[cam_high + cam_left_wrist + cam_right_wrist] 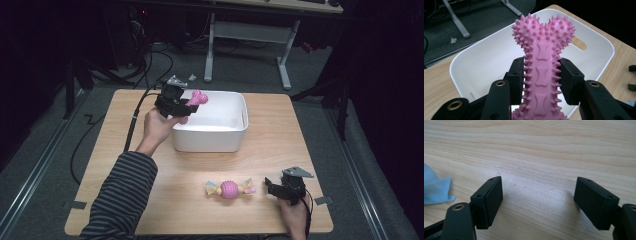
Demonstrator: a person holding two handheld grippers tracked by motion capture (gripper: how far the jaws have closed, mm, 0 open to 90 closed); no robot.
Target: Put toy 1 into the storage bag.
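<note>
Your left hand-held gripper (541, 75) clamps the pink spiky bone (541, 62) over the white tub (469, 60), while your right hand-held gripper (537, 202) gapes empty above the desk (536, 150), near the ball toy (229, 189).

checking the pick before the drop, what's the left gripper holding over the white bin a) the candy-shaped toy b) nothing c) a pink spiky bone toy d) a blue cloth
c: the left gripper has its jaws pressed on the shaft of the pink spiky bone toy, held above the white bin.
</note>
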